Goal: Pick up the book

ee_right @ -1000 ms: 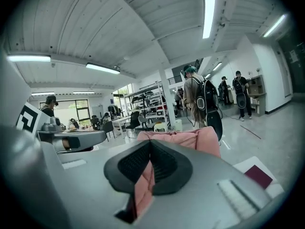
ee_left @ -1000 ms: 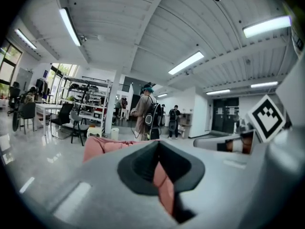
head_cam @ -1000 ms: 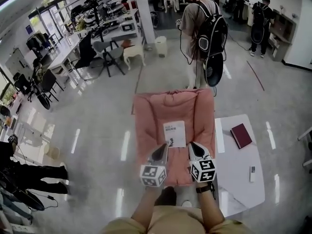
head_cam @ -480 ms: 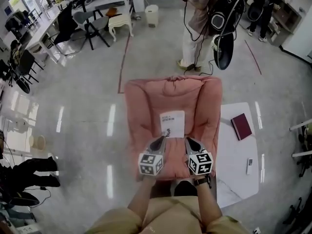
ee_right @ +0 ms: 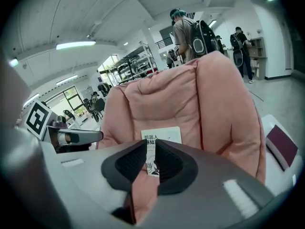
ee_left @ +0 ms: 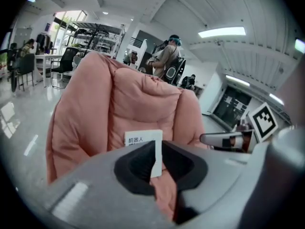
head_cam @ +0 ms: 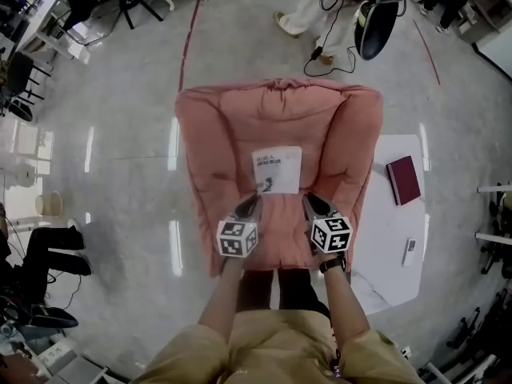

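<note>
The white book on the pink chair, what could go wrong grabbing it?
The white book rests on a soft pink chair, so jaws might pinch cushion instead. The left gripper and right gripper are just opening, nothing between them; a narrow gap could shove the book away.

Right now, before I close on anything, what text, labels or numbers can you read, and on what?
"机器人": top line on the cover of the white book, on the pink armchair.
"感知": start of its second line, rest hidden; smaller print below is too blurred.
Dark red book: no text readable.
Remote: too small.
Left marker cube and right marker cube: black-and-white patterns only, no words.
</note>
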A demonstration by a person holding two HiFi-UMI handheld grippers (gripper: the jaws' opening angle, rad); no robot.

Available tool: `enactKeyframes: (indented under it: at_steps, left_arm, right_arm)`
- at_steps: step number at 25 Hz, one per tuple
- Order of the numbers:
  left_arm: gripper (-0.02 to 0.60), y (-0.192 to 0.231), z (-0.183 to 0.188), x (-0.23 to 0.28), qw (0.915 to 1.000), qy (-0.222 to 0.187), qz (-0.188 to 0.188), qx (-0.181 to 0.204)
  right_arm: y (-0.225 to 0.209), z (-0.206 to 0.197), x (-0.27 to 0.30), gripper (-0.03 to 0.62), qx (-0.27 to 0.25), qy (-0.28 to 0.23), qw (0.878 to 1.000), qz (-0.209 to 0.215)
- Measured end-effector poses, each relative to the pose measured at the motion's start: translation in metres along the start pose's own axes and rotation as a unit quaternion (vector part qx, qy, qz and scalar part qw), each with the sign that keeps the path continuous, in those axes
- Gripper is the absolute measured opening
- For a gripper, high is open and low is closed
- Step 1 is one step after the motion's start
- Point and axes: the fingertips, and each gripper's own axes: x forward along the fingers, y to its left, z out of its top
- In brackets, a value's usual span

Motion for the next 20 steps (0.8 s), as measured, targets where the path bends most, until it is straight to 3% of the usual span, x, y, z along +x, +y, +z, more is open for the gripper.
enactKeyframes:
  at_steps: [11,14,16,20]
  left_arm:
    - [0.146,0.032,-0.058,0.094,0.9963,0.086,0.003,-0.001]
    - [0.204,0.042,-0.063,0.119,0.9965,0.082,0.010,-0.010]
    - [0.222,0.051,-0.065,0.133,0.9971,0.071,0.021,-0.019]
    - [0.284,0.067,-0.075,0.161,0.9970,0.070,0.024,-0.024]
  right_arm:
    - [-0.077,-0.029,0.099,0.118,0.014,0.030,0.999,0.014]
    - [-0.092,-0.035,0.123,0.156,-0.006,0.040,0.999,0.021]
    - [-0.100,-0.040,0.135,0.225,-0.018,0.048,0.998,0.021]
    - [-0.114,-0.047,0.157,0.252,-0.022,0.051,0.998,0.028]
